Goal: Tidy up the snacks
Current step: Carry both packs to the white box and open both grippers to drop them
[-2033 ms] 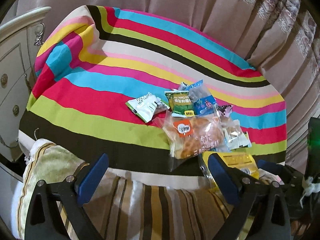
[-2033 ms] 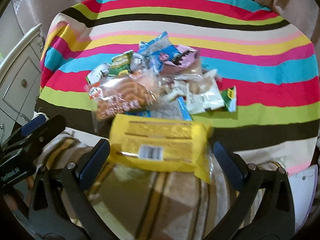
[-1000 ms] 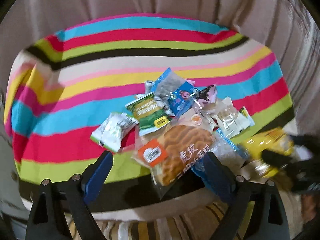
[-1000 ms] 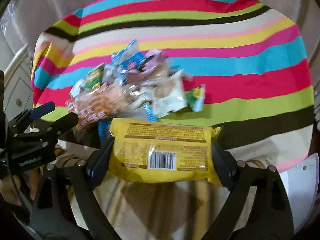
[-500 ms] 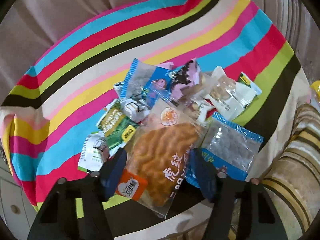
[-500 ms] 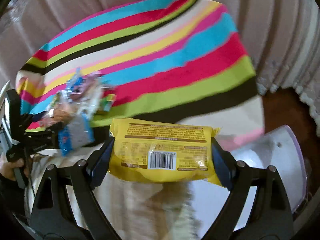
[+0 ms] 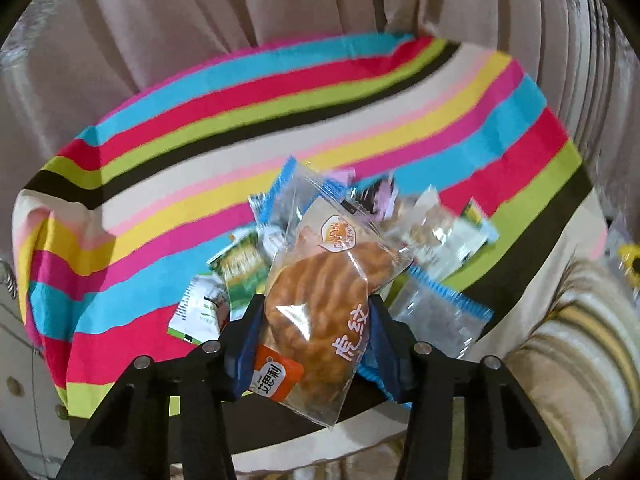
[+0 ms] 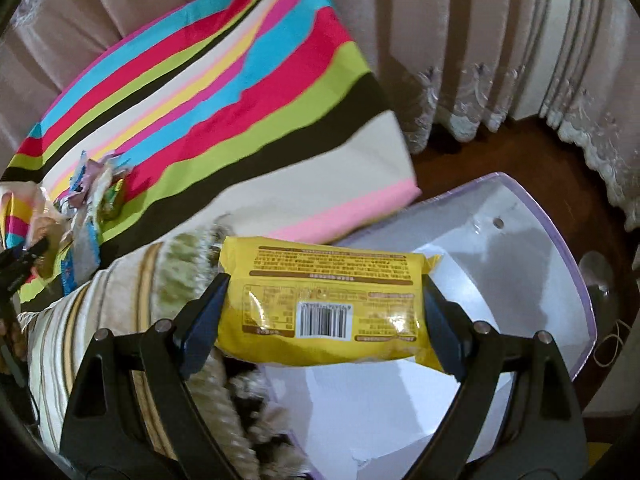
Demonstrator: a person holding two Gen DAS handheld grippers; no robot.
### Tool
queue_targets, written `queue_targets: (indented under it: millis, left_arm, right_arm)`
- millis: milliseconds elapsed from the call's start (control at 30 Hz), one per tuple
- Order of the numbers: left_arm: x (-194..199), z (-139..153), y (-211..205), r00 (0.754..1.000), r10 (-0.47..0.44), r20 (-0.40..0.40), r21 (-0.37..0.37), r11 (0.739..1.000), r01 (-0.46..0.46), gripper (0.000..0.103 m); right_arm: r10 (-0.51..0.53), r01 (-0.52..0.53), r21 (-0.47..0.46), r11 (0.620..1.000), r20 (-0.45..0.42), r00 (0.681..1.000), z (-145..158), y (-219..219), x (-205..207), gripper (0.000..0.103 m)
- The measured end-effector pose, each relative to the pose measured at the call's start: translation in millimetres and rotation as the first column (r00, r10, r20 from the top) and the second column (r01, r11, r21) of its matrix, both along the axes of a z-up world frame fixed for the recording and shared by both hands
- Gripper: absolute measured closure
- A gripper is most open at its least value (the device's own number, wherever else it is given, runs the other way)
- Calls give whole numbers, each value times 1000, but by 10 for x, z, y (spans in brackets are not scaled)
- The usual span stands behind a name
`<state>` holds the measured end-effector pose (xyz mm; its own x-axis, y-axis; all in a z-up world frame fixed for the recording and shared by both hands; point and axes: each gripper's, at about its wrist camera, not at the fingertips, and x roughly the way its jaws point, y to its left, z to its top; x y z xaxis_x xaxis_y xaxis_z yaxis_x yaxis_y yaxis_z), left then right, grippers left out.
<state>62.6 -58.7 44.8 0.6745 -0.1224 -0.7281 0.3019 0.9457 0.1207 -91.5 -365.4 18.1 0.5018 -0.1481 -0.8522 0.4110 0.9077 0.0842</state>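
Note:
A clear packet of brown tiger-stripe bread [image 7: 316, 272] sits between the blue pads of my left gripper [image 7: 316, 308]. Its jaws are closing and the pads press the packet's sides, so its far end tilts up off the pile. Around it on the striped cloth [image 7: 280, 100] lie a green packet [image 7: 240, 268], a white-green packet [image 7: 198, 312] and a blue-edged clear packet [image 7: 436, 316]. My right gripper [image 8: 325, 280] is shut on a yellow packet [image 8: 320, 320], barcode up, held crosswise above a white bin [image 8: 520, 240] with a lilac rim.
The rest of the snack pile [image 8: 92, 192] lies far left in the right wrist view. A beige striped blanket [image 8: 120, 300] lies between cloth and bin. Pleated curtains [image 8: 480, 40] hang behind, above dark wooden floor [image 8: 500, 152]. A white drawer unit [image 7: 12, 384] stands left.
My left gripper moved in on the pile and narrowed around the bread packet, which now tilts up. My right gripper carried the yellow packet from over the cloth to over the white bin.

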Motion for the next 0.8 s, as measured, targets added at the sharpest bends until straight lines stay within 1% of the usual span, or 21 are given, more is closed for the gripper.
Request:
queue_targets:
  millis: [133,233,300,400,467,567,667,800]
  left_arm:
    - [-157,193,-110,999,8,37,-68,998,-5,53]
    - [-244,338,-272,999,-25,39,-144,989,30,53]
    - [-318,435,-437,997,-75,26,-220,972,79,53]
    - [-396,496,-713,988,-153,7,-289,946,149,53]
    - [-450,511,-931,977,-212,-15,-325,925,196,53]
    - [-546,504,-1277,951,-304,-55,-374,889,263,53]
    - [-650,492,-1554,925,-370,-79,-403,861,310,52]
    - [-775,446,-1900,885,-451,-112,-438,822,363,52]
  right_arm:
    - [-23,23,6,1000,6,1000,-37,-101,-84,12]
    - [-48,48,0,999,4,999,-83,-210,-133,12]
    - [-70,70,-5,998,2,998,-93,-271,-177,12]
    - [-91,91,-3,996,3,996,-114,-345,-236,12]
    - [-104,104,-4,995,5,995,-124,-394,-277,12]
    - [-126,126,-10,992,10,992,-124,-469,-322,12]
    - [-143,143,-11,990,16,990,-113,-555,-362,12]
    - [-162,162,-20,987,26,986,-79,-625,-414,12]
